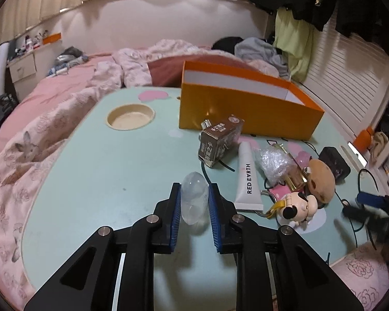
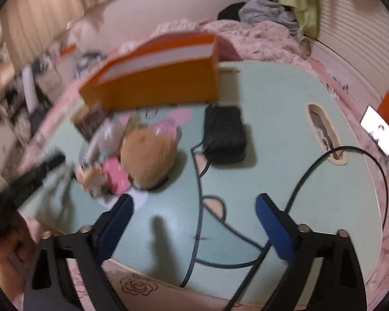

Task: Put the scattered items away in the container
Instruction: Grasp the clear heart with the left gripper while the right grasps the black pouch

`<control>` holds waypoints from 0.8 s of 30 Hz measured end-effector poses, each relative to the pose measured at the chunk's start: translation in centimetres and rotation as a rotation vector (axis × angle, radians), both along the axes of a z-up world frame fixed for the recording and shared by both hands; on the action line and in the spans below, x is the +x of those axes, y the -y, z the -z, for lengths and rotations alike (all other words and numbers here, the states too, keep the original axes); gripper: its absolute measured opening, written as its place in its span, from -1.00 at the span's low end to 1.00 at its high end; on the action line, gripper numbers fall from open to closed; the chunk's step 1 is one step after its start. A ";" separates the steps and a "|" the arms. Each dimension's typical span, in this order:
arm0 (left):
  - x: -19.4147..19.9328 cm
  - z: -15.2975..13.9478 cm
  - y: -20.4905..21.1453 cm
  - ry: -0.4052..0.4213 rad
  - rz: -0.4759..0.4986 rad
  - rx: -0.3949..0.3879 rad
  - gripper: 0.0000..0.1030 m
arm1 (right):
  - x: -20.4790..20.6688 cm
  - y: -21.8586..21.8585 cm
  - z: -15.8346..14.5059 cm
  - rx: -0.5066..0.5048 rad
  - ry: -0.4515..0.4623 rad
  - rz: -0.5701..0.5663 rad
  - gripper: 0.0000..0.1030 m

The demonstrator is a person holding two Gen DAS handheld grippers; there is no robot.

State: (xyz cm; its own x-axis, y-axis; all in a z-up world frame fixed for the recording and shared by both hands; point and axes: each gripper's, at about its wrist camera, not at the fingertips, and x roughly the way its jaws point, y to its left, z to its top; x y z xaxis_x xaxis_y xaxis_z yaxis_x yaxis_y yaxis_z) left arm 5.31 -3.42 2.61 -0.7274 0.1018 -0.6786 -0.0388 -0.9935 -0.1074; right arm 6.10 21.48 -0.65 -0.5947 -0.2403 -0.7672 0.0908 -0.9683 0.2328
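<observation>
On the desk (image 1: 96, 160), the left gripper (image 1: 194, 202) is squeezing its fingers on the clear egg shell (image 1: 193, 200).
Next, lifting it toward the orange box (image 1: 246, 114) at one o'clock; the right gripper (image 2: 194, 212) is hanging open, holding nothing.

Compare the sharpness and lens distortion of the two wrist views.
Left wrist view: sharp, print on the white tube legible, the right gripper at the edge smeared; fisheye bends the headboard. Right wrist view: motion-blurred, orange box and brown plush soft, with dark corners.
</observation>
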 end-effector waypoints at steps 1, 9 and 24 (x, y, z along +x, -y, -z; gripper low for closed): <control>0.2 0.0 -0.1 -0.007 0.001 -0.006 -0.58 | -0.2 -0.6 -0.3 -0.023 -0.010 0.019 0.71; 0.4 0.1 -1.5 -0.017 0.018 -0.090 -0.58 | -4.9 -0.5 -1.6 0.109 -0.033 0.088 0.36; 0.3 -0.8 -1.4 -0.029 0.037 -0.072 -0.58 | -5.6 -0.8 -1.0 0.068 -0.019 0.057 -0.27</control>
State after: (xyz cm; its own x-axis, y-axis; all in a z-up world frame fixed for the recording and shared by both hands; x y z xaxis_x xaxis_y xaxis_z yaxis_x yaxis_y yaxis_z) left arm 5.64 -2.03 3.44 -0.7433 0.0805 -0.6640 -0.0778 -0.9964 -0.0337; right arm 0.49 22.26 0.35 -0.6208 -0.1532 -0.7688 0.0385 -0.9855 0.1653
